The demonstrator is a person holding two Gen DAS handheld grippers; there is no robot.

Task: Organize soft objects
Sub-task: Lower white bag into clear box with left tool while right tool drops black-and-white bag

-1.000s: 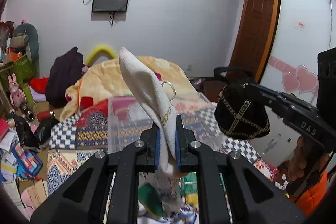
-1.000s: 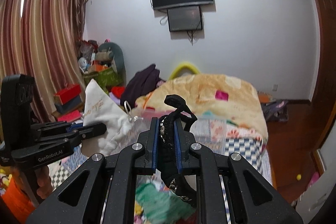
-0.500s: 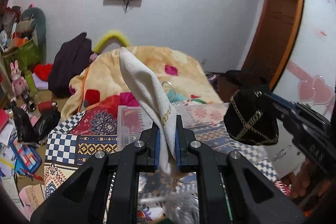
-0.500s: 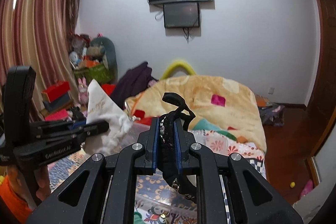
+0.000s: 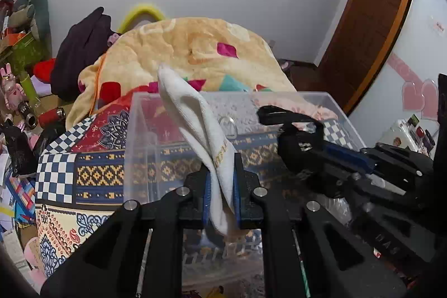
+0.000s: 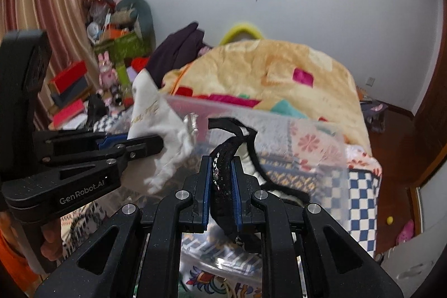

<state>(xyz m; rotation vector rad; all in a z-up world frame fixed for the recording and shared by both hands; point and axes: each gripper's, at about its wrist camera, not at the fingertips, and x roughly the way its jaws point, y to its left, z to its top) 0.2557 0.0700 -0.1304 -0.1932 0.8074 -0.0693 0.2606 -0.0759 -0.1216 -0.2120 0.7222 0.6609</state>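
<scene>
My left gripper (image 5: 220,180) is shut on a white cloth pouch (image 5: 195,124) with gold lettering, held over the open clear plastic box (image 5: 139,147) on the bed. My right gripper (image 6: 220,178) is shut on a black fabric bag with a chain strap (image 6: 223,166), also over the box. In the left wrist view the black bag (image 5: 296,141) hangs to the right of the pouch. In the right wrist view the pouch (image 6: 159,130) and left gripper (image 6: 156,143) sit to the left.
The box stands on a patterned quilt (image 5: 83,172) with a yellow blanket (image 5: 195,46) heaped behind. Toys, boxes and a dark garment (image 5: 81,46) crowd the floor at left. A wooden door (image 5: 371,18) is at right.
Both grippers have moved down and forward with their loads. The clear box has come close, and the pouch and bag now hang over its opening.
</scene>
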